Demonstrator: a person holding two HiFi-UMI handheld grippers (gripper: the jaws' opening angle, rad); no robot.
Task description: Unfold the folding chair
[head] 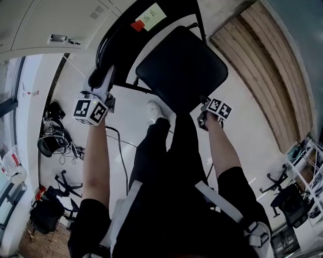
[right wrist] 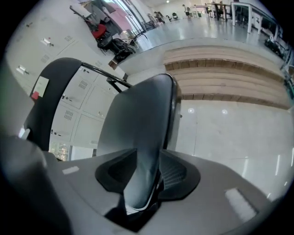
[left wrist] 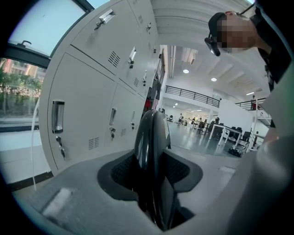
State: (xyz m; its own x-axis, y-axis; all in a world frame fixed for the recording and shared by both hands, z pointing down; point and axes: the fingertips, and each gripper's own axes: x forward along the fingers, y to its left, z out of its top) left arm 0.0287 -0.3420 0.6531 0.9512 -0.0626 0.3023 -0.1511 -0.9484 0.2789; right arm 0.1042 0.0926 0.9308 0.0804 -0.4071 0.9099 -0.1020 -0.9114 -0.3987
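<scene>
1 black folding chair [head: 166,60], with a curved glossy backrest [head: 108,38] and a padded, rounded-square seat [head: 181,68], is stood on the smooth white floor [head: 133,118]. The backrest's top edge is clenched by the fingers [left wrist: 120,172] of the left gripper [head: 99,83], and the seat's near edge by those of the right gripper [head: 205,107].

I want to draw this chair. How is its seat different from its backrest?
The seat is a wide plain pad; the backrest is a narrower curved band with a paper note and red tag. The right gripper clamps the seat, the left gripper the backrest. Both are black.
</scene>
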